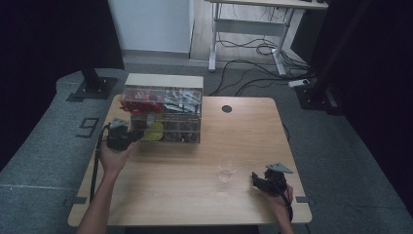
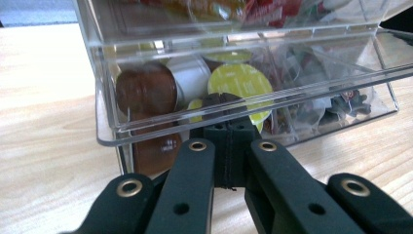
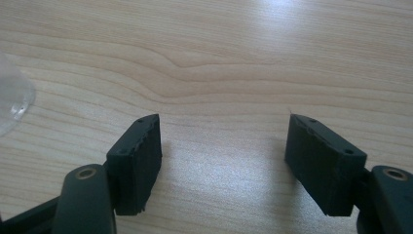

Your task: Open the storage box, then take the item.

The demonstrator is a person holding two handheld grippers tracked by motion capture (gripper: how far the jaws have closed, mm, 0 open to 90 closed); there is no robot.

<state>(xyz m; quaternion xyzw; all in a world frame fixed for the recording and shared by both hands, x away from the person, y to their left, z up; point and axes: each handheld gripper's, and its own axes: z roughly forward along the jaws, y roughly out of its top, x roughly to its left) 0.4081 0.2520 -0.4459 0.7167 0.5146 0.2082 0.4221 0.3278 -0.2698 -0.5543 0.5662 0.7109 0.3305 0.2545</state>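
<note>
My left gripper (image 2: 229,127), jaws pressed together, noses the clear acrylic drawer box (image 2: 253,92) of foil-topped capsules; right gripper (image 3: 221,146) gapes empty beside clear plastic cup (image 1: 228,169).

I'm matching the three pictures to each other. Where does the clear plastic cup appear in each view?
High view: cup stands right of the table's middle, left of the right gripper.
Left gripper view: not in it.
Right gripper view: cup at the left edge, cut off.
Shared landmark: the wooden table.
</note>
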